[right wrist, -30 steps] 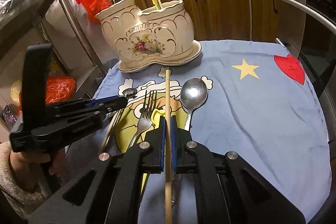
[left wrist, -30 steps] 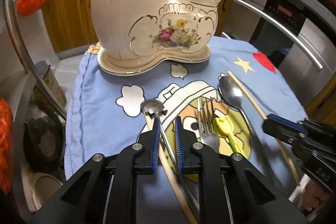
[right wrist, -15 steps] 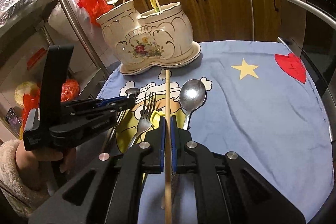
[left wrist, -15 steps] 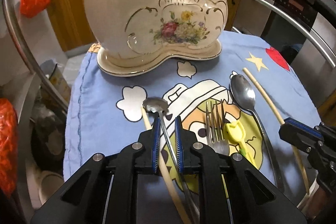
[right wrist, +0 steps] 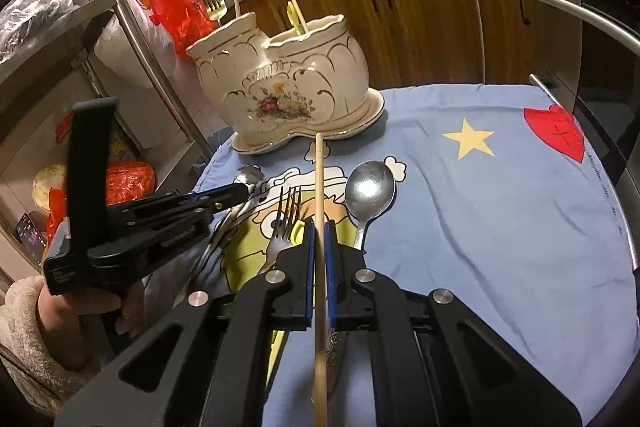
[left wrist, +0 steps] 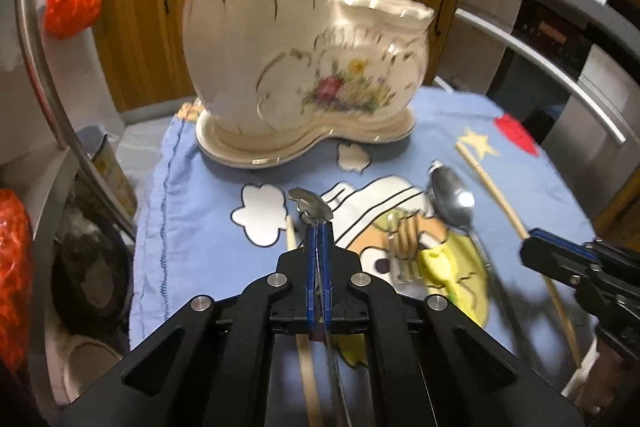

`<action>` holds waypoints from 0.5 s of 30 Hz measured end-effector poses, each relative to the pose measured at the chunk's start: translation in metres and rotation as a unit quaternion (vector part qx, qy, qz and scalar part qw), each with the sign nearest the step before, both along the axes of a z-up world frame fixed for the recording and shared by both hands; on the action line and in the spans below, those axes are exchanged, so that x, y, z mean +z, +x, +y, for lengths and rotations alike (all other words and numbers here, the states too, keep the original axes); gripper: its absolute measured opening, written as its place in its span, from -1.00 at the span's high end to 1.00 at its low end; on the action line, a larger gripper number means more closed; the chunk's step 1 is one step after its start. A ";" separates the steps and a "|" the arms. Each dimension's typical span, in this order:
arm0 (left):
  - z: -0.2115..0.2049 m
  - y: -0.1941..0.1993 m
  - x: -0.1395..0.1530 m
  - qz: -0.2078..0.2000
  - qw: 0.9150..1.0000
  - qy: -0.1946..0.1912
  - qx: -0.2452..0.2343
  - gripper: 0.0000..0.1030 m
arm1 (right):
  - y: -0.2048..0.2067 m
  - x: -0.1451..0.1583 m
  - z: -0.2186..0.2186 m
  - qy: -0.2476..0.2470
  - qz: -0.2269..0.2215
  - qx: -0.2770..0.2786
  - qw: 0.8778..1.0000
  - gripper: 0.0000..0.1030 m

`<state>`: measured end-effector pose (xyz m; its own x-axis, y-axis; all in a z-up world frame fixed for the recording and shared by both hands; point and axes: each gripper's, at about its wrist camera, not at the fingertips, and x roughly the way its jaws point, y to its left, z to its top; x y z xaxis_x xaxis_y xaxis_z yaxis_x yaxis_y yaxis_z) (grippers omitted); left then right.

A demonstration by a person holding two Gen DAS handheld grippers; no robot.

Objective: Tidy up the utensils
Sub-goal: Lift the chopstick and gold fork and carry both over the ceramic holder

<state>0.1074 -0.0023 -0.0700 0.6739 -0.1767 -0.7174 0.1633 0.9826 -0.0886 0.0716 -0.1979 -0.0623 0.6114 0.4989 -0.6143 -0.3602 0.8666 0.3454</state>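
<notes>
Two utensils gripped for the holder

At lower centre, a small spoon (left wrist: pixel 310 205) is clamped in the left gripper (left wrist: pixel 318 233) and a chopstick (right wrist: pixel 319 187) in the right gripper (right wrist: pixel 319 231), both aimed at the holder (right wrist: pixel 280 87) above, likely for sorting.

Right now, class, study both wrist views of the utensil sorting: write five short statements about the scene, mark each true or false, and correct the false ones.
1. The left gripper is shut on the small metal spoon. True.
2. The right gripper is open and empty. False: it is shut on a chopstick.
3. The ceramic holder lies tipped over. False: it stands upright.
4. The large spoon lies on the blue cloth. True.
5. The holder is empty. False: utensils already stand in it.
</notes>
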 end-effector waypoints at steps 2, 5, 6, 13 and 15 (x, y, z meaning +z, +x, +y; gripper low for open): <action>0.003 -0.007 0.009 -0.014 1.000 -0.019 -0.007 0.94 | -0.002 0.002 -0.001 0.002 -0.003 -0.002 1.000 0.91; 0.008 -0.018 0.021 -0.036 0.998 -0.041 -0.013 0.94 | -0.003 0.007 -0.003 0.011 -0.011 -0.002 1.000 0.91; 0.010 -0.023 0.028 -0.047 0.998 -0.047 -0.015 0.94 | -0.003 0.009 -0.004 0.012 -0.014 -0.003 1.000 0.91; 0.021 -0.039 0.068 -0.104 0.992 -0.068 -0.017 0.94 | 0.003 0.029 -0.005 0.022 -0.037 -0.004 0.999 0.91; 0.022 -0.040 0.082 -0.124 0.990 -0.069 -0.018 0.94 | 0.007 0.039 -0.004 0.023 -0.052 -0.003 0.998 0.91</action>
